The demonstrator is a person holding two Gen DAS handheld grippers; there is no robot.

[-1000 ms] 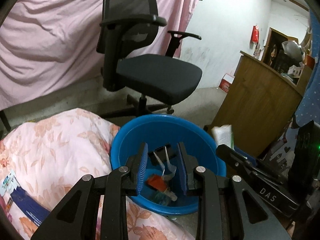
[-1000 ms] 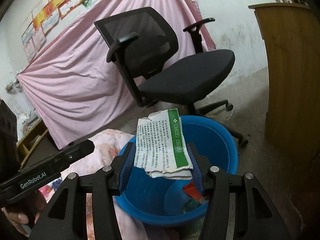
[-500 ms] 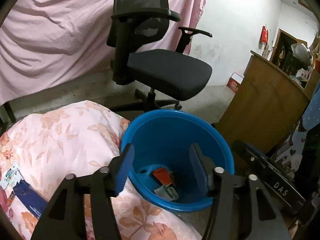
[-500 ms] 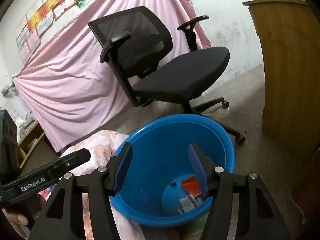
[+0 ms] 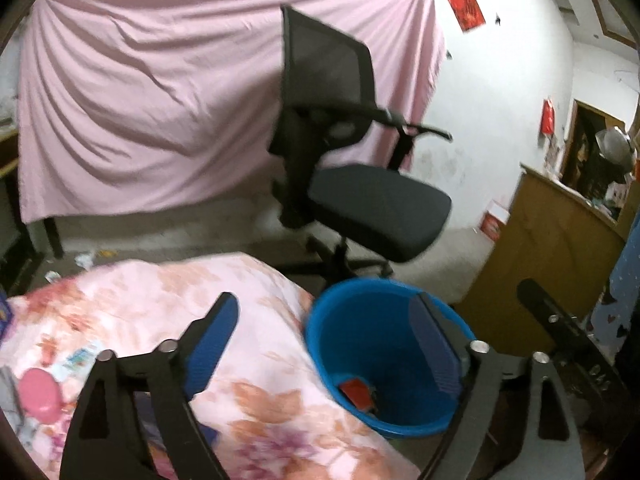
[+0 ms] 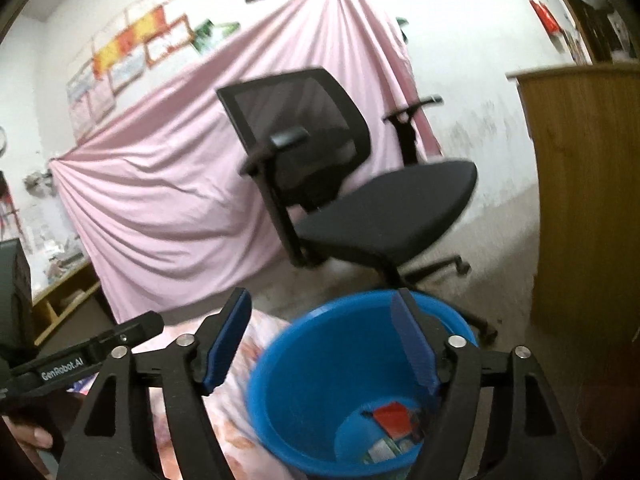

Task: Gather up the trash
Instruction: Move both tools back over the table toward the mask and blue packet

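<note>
The blue bin (image 5: 400, 432) stands on the floor against the floral quilt (image 5: 160, 300). In it lie a red scrap (image 5: 358, 394) and other litter. My left gripper (image 5: 325, 300) hovers over the quilt's edge and the bin's rim, its jaws opening with nothing between them. In the right wrist view my right gripper (image 6: 320, 296) hangs above the bin (image 6: 280, 360), jaws also opening and empty. Below it lie the red scrap (image 6: 392, 416) and a white-green paper (image 6: 384, 448). A pink round lid (image 5: 40, 398) and a wrapper (image 5: 80, 360) rest on the quilt.
A black office chair (image 5: 360, 200) stands just behind the bin. A wooden cabinet (image 5: 540, 248) is at the right and a pink sheet (image 5: 160, 100) hangs behind. Bits of litter (image 5: 84, 258) lie on the floor. A hand (image 6: 32, 436) holds the left gripper's handle.
The right gripper let go of the white-green paper, which now lies in the bin. The left dropped a small black piece there. Both widened and rose; the left view swung toward the quilt.
</note>
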